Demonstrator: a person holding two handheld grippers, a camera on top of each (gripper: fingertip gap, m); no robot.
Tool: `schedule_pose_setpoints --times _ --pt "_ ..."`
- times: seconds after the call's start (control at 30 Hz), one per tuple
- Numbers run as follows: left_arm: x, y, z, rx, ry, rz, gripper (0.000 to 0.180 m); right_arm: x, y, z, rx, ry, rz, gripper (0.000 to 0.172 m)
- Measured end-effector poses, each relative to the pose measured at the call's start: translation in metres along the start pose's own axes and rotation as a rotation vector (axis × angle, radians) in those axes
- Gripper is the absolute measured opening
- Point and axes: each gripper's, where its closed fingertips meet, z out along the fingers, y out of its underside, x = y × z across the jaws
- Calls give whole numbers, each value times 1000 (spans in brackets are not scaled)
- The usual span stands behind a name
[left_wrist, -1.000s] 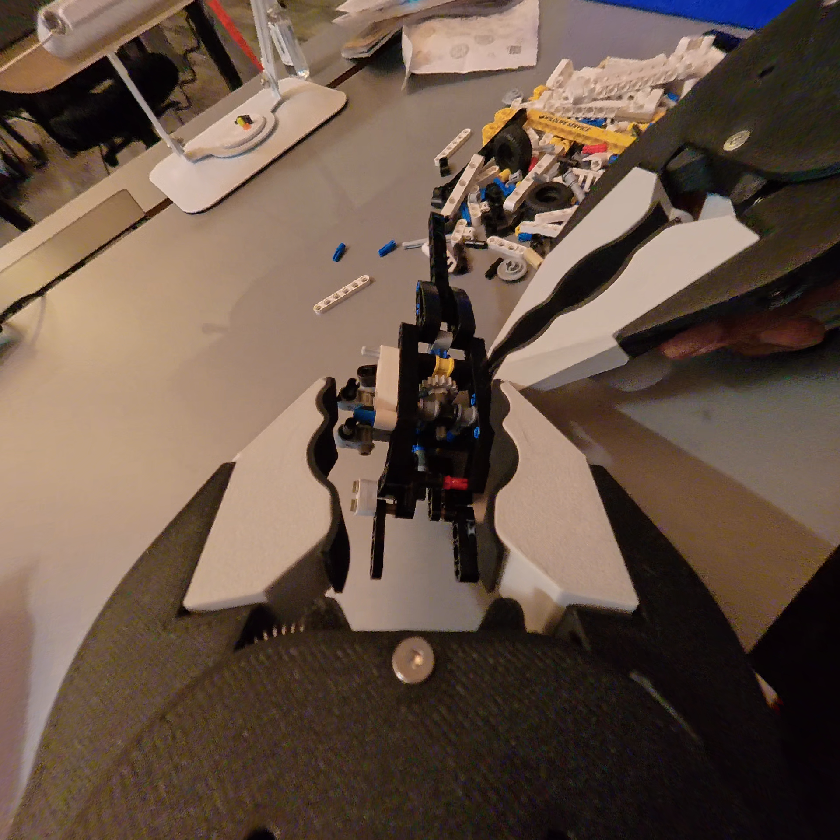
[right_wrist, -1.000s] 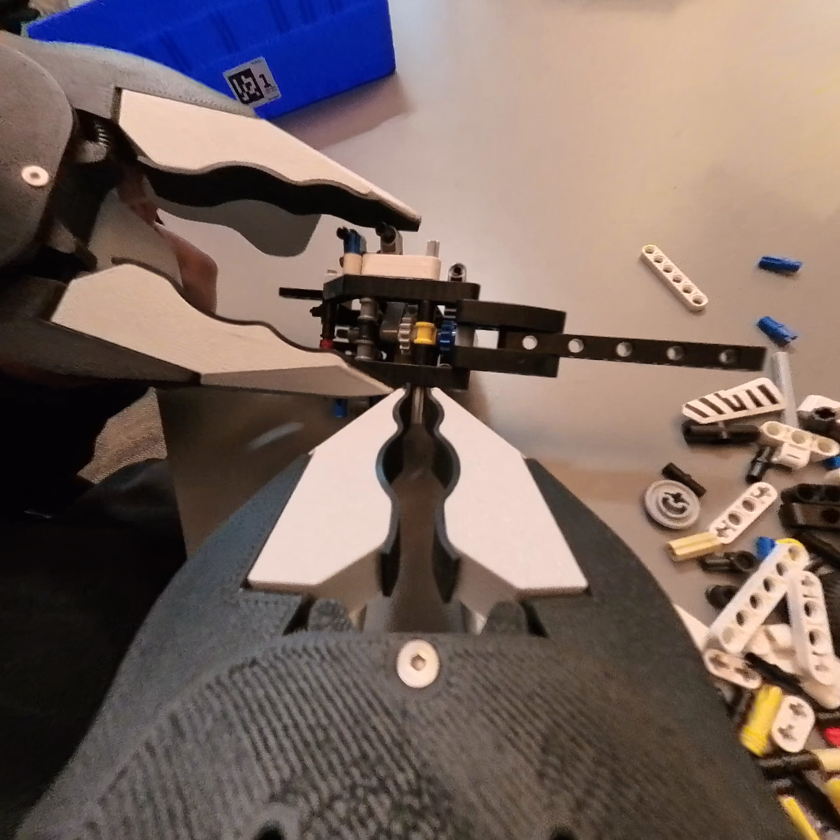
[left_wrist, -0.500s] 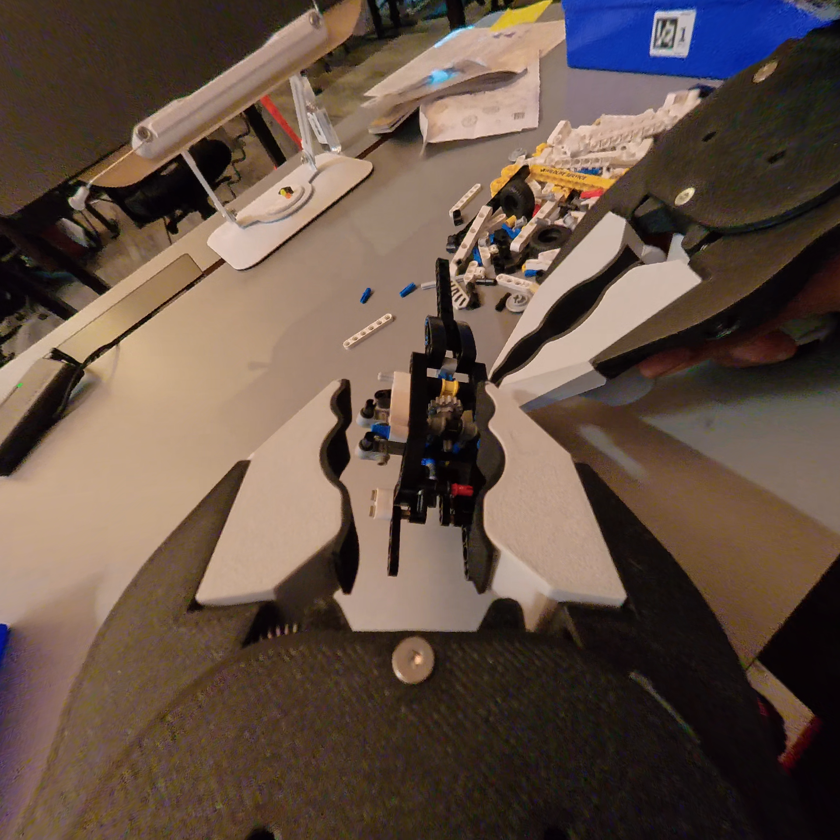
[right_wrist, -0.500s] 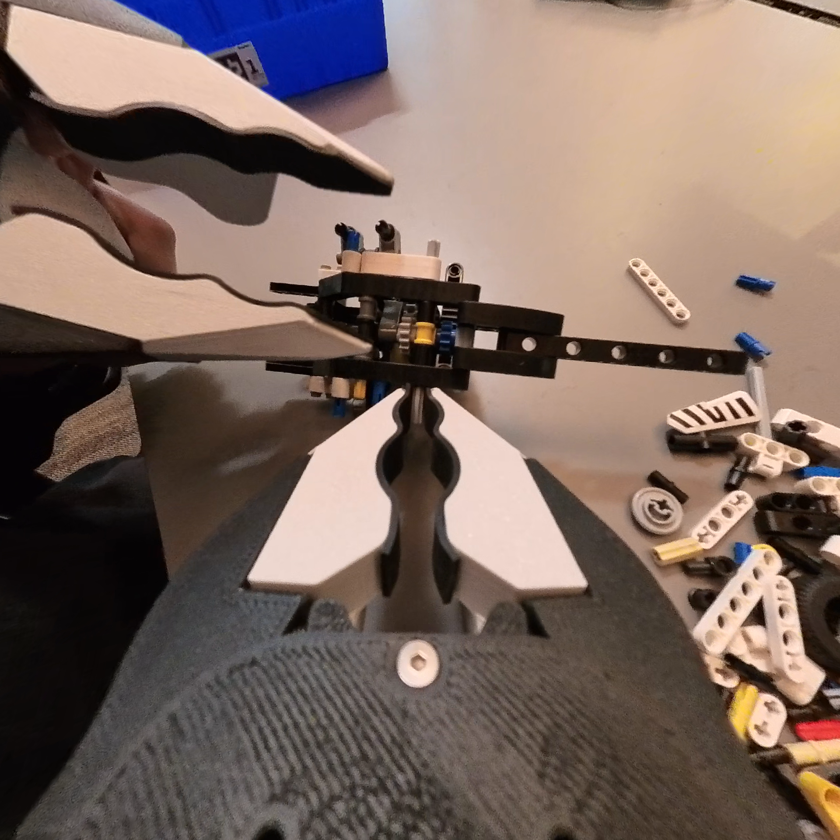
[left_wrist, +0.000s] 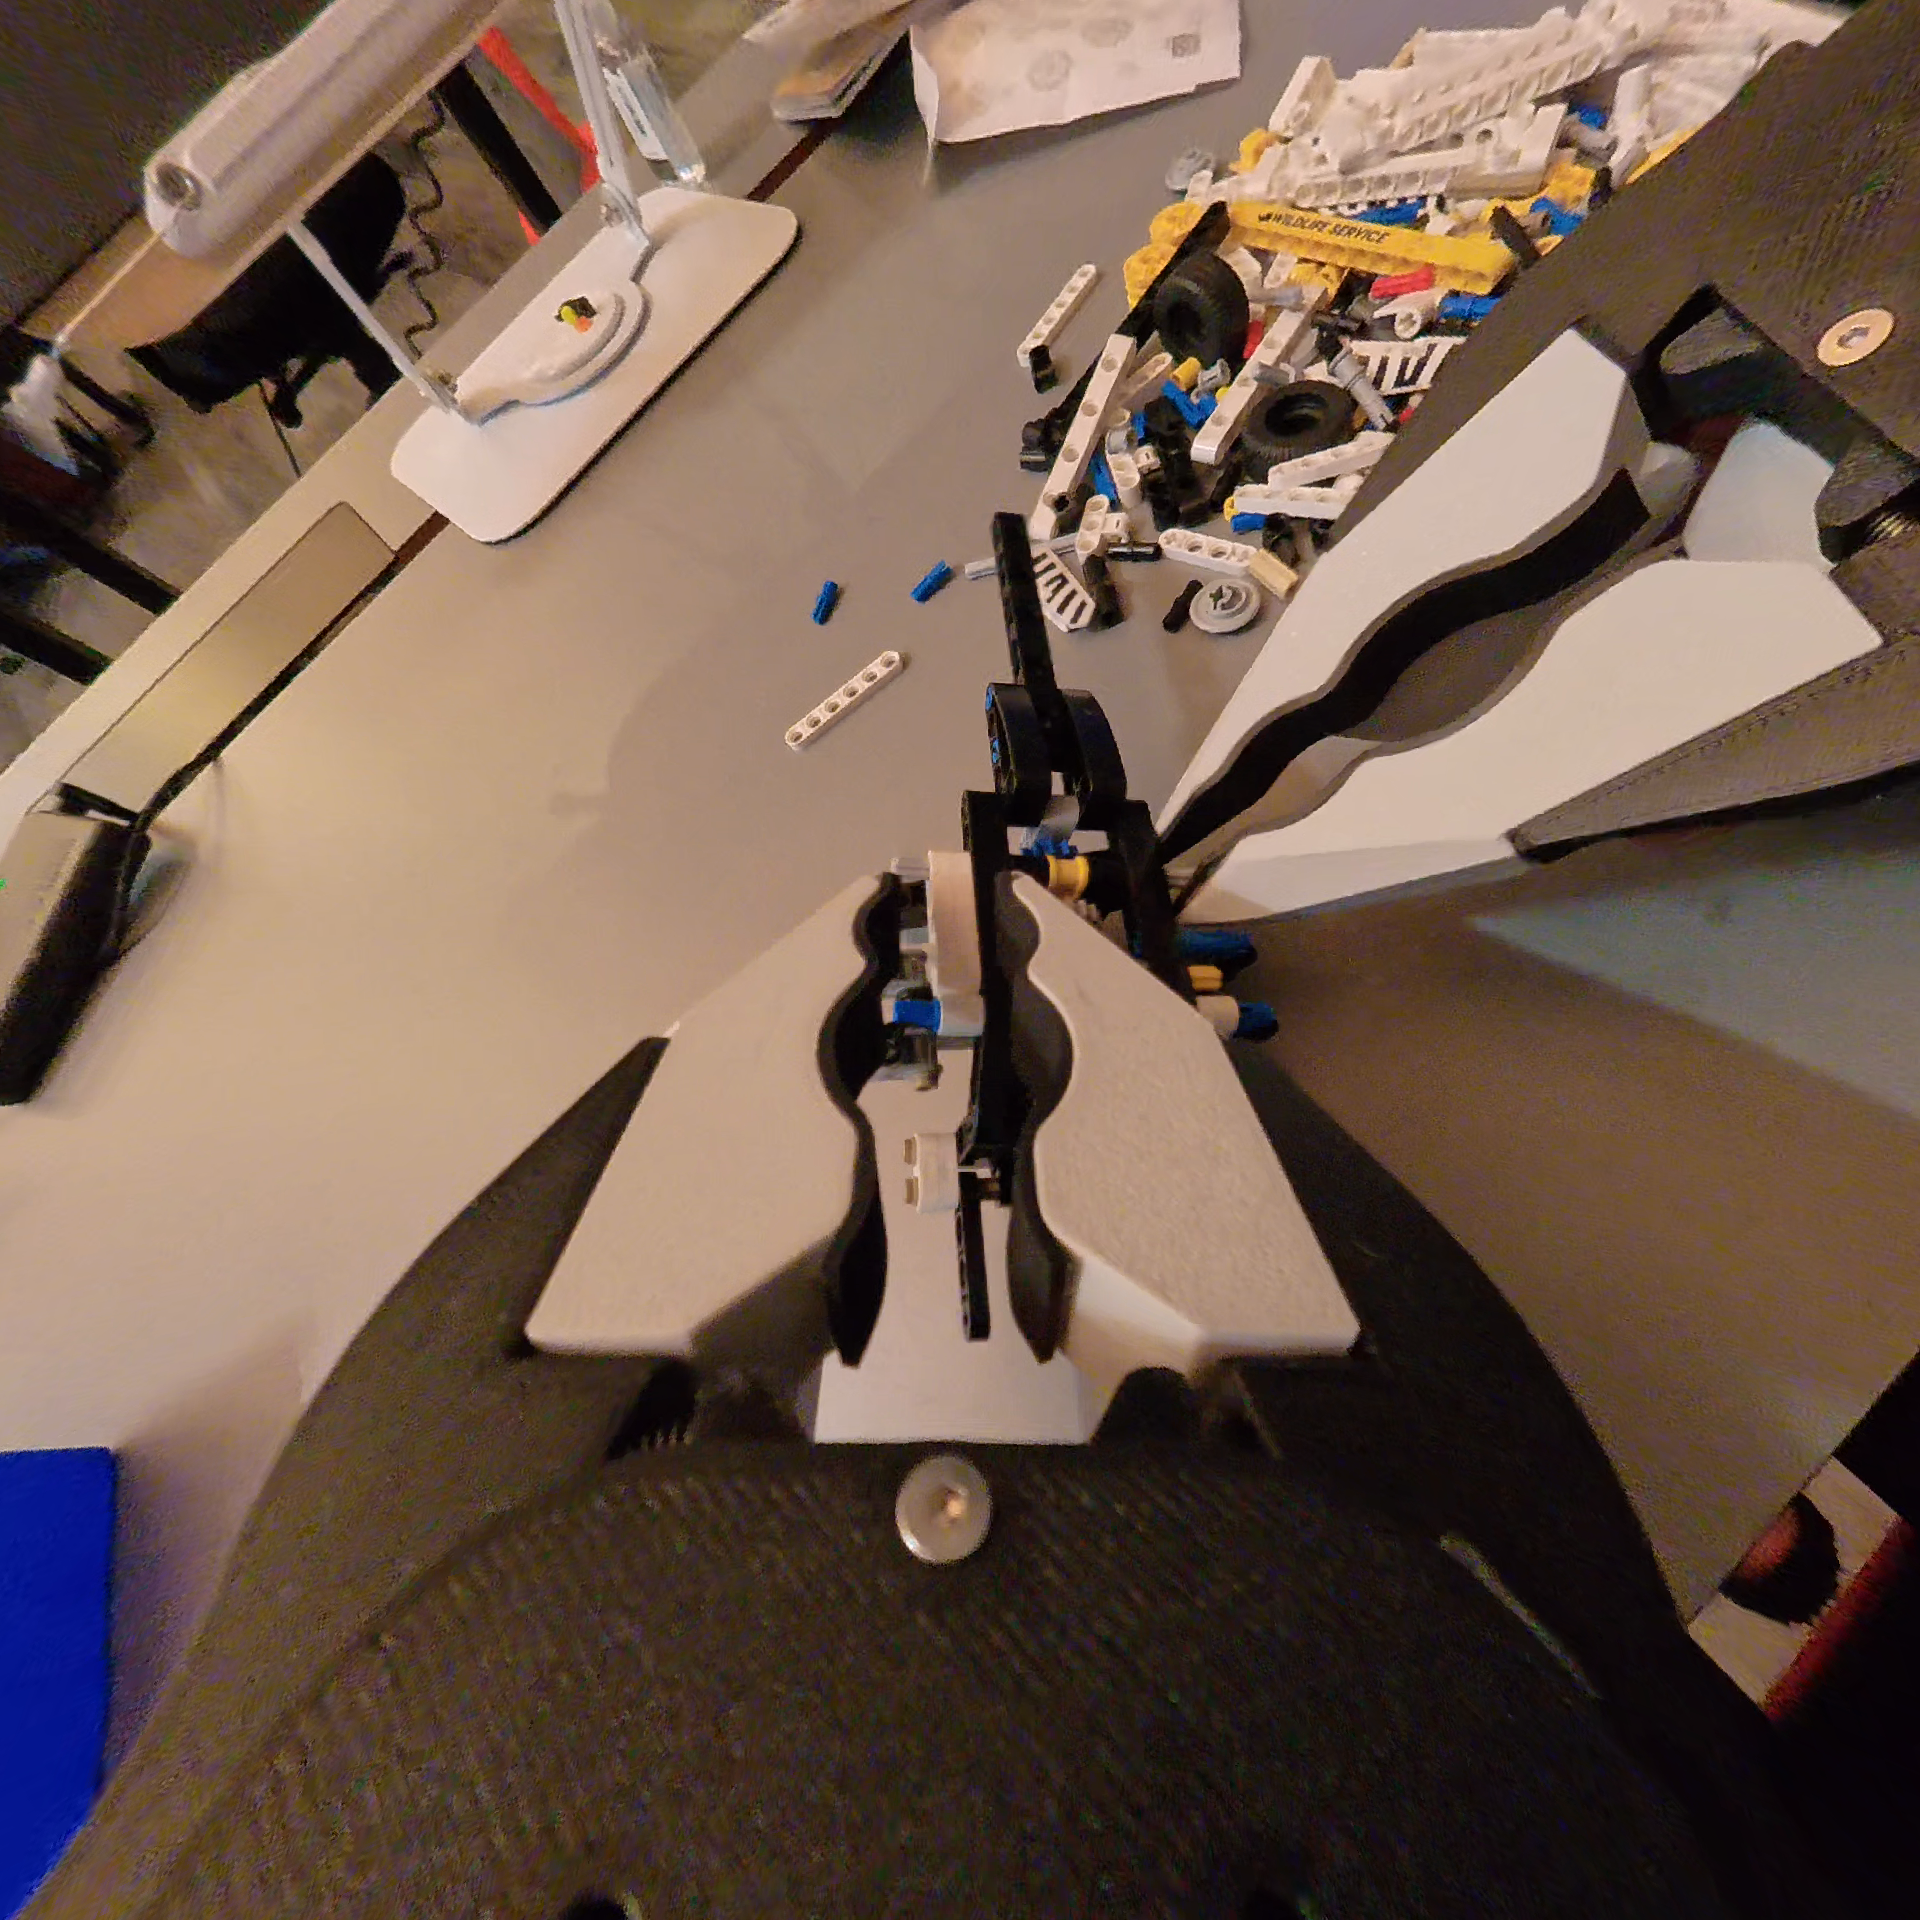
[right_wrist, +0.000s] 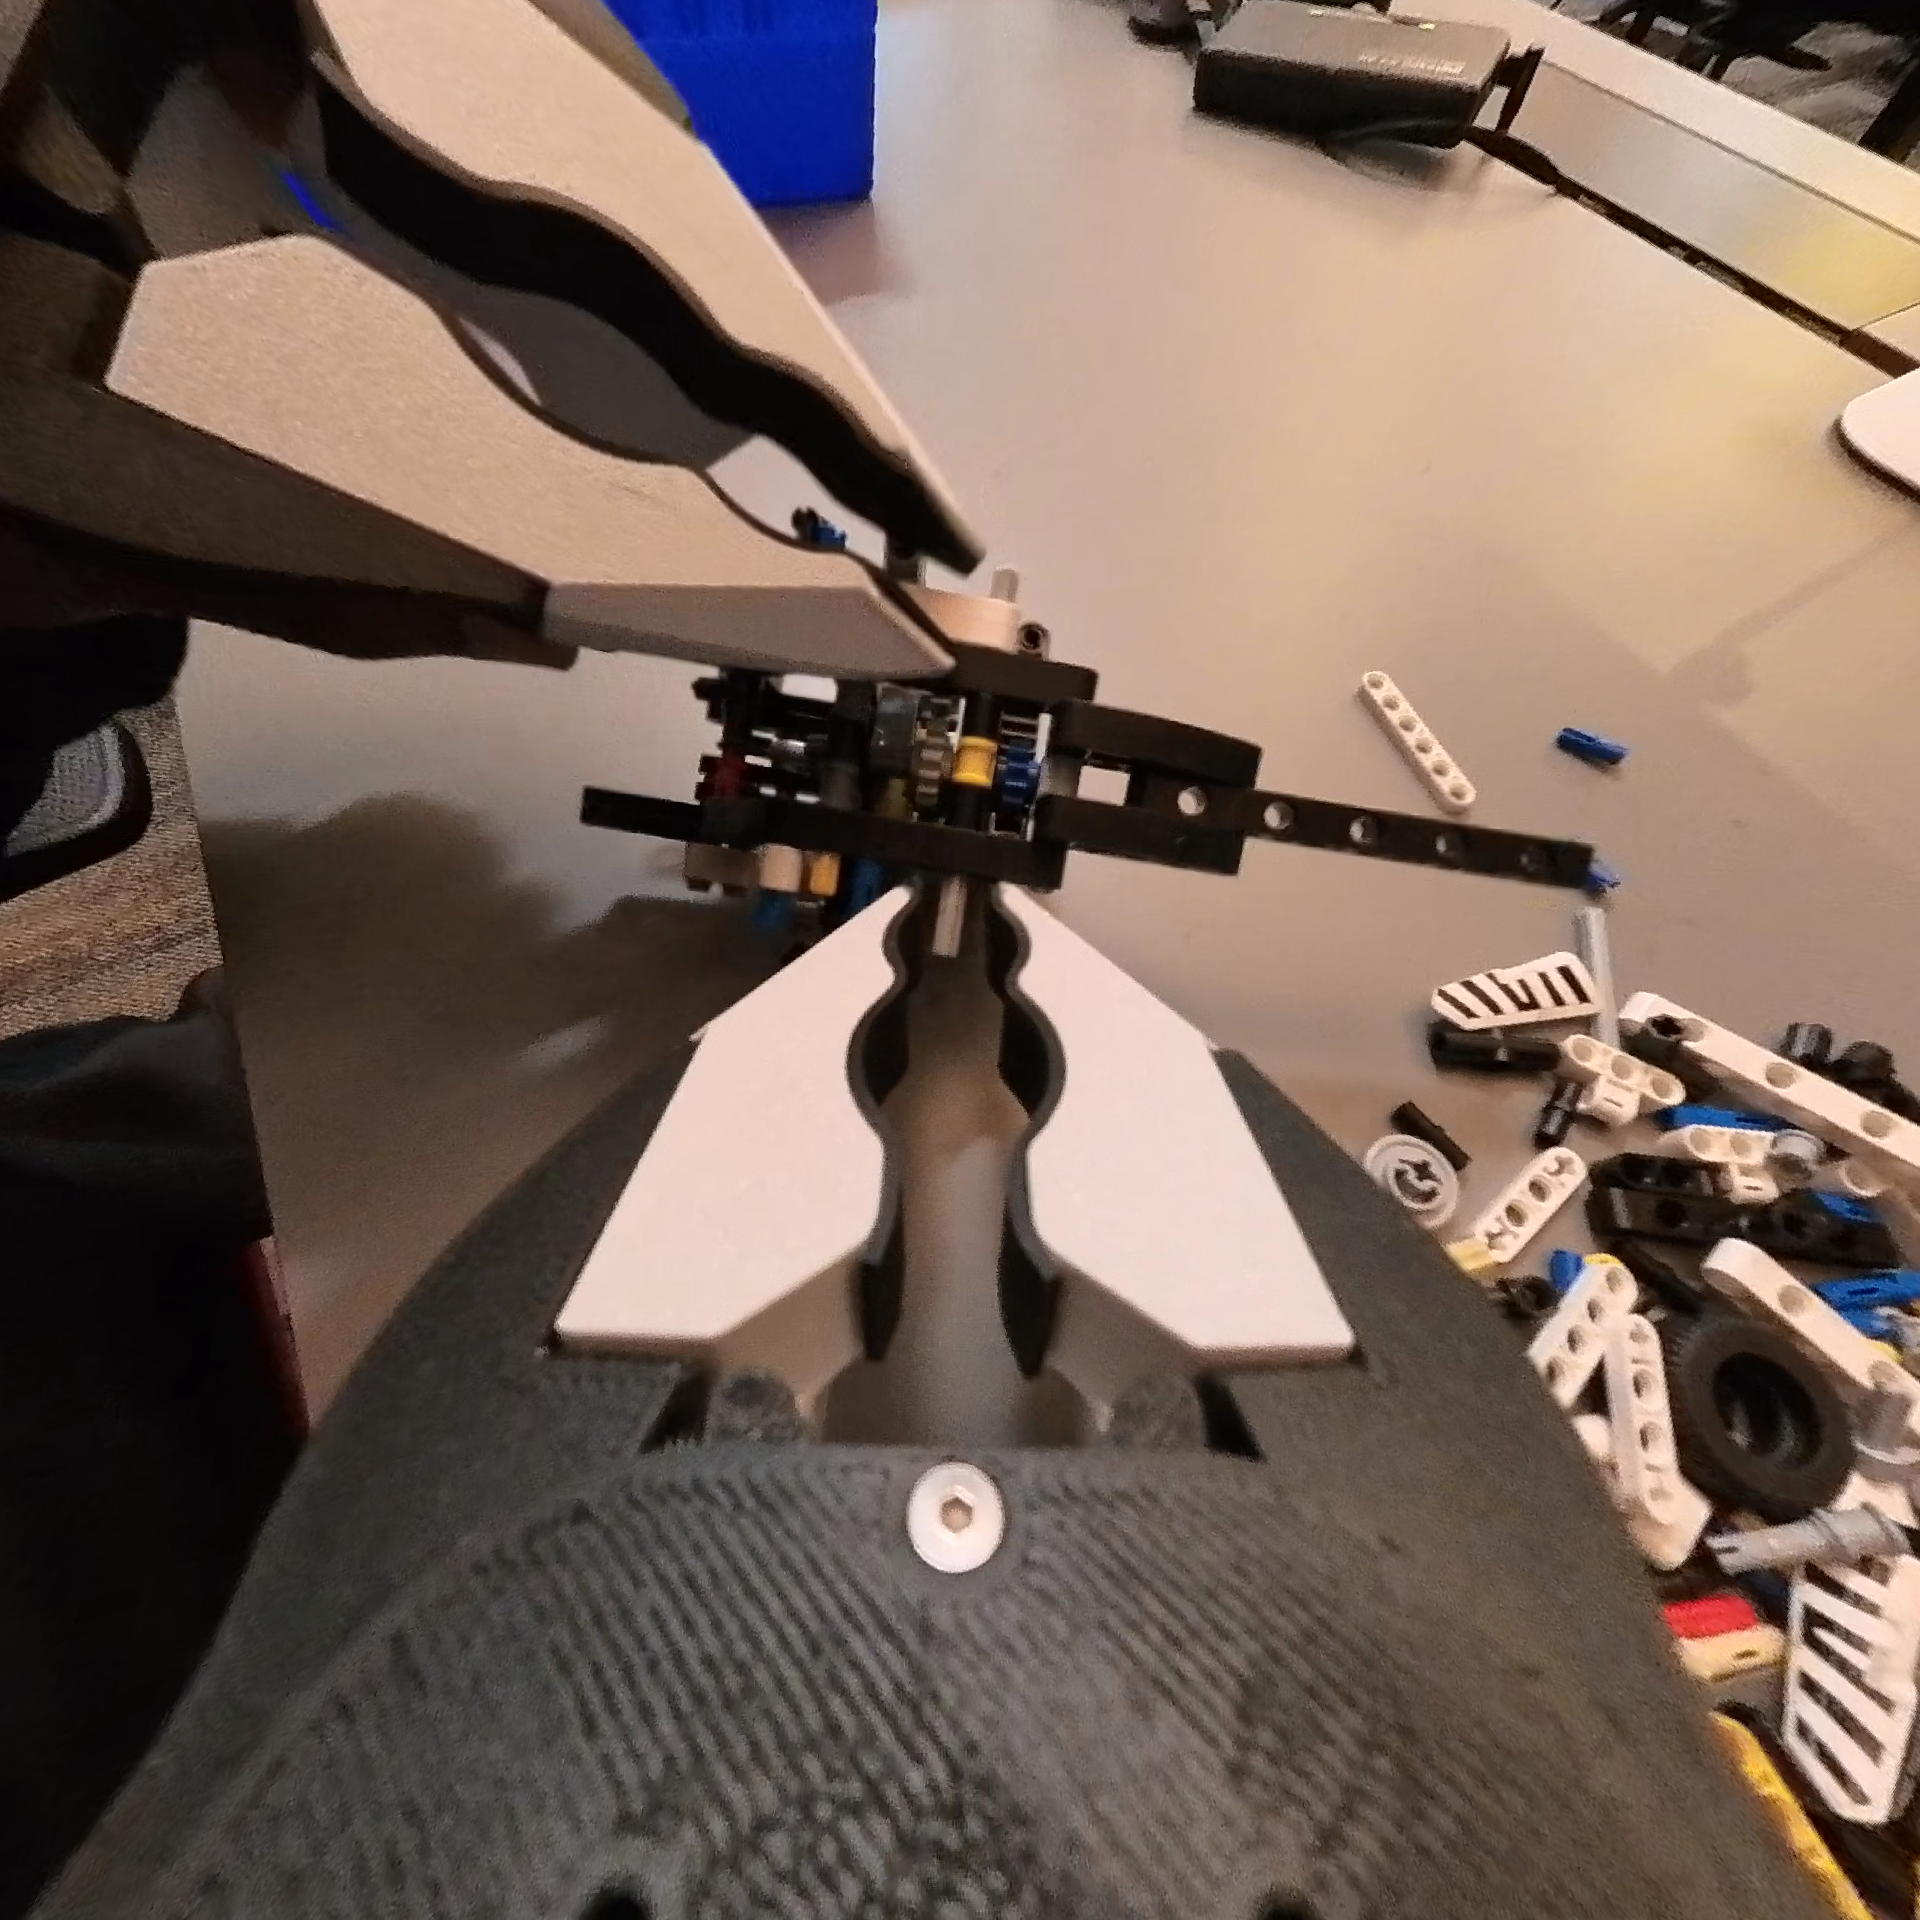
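Left tongs (left_wrist: 951, 894) clenched on the black beam-and-gear brick assembly (left_wrist: 1049, 831) held above the matte grey bench (left_wrist: 520, 831) — right tongs (right_wrist: 951, 904) parted slightly around its thin grey axle (right_wrist: 948, 920), pads not pressing.

Beyond me sit a white desk lamp (left_wrist: 582, 353), paper sheets (left_wrist: 1070, 62), a blue bin (right_wrist: 769, 94) and a black box (right_wrist: 1351, 62).

The left gripper (left_wrist: 940, 894), wide open around the black brick assembly (left_wrist: 1049, 831) a second ago, now has its fingers (left_wrist: 1101, 1049) clamped on the assembly's white block and black frame. The right gripper (right_wrist: 951, 904), earlier pinched tight on the grey axle (right_wrist: 948, 925) under the assembly, now stands slightly parted around it.
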Motion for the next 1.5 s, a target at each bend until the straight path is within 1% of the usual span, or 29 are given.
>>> schedule_pose_setpoints --times 0.03,0.1,0.17,0.23,0.3,0.33,0.37,0.43,0.6,0.73,0.87,1.03,1.17,1.27,1.5 --pt "3 1 0 0 21 -6 9 0 0 0 -2 -4 5 6" --pt "4 1 0 1 34 -20 9 1 1 2 -12 -1 9 3" --pt "5 3 1 -19 30 -13 14 3 0 3 -19 10 7 3" --pt "6 6 2 -55 25 0 23 4 -2 4 -20 17 0 2" --pt "4 8 4 -76 -8 29 25 5 -3 4 -21 20 -3 3" --pt "3 8 3 -80 -18 43 24 5 -3 4 -24 22 -12 2" --pt "1 9 3 -91 -40 50 17 4 -4 4 -20 17 -19 3" --pt "-2 9 3 -103 -61 59 15 1 -6 3 -13 0 -7 3" --pt "-6 11 5 -77 -82 27 15 0 -9 3 -2 -9 20 3" --pt "-8 11 7 -43 -108 -13 16 -1 -7 3 13 -19 121 3" --pt "-6 11 7 -42 -108 -31 17 -3 -5 2 21 -28 167 3" --pt "-3 9 8 -29 -120 -18 17 -5 -2 0 28 -48 213 3" --pt "-2 9 9 -25 -105 -40 17 -6 -1 -3 32 -46 224 3" --pt "-2 8 9 -26 -120 -22 18 -7 0 -4 30 -48 233 3" --pt "2 6 10 -14 -115 -25 18 -10 5 -6 10 -10 187 3"
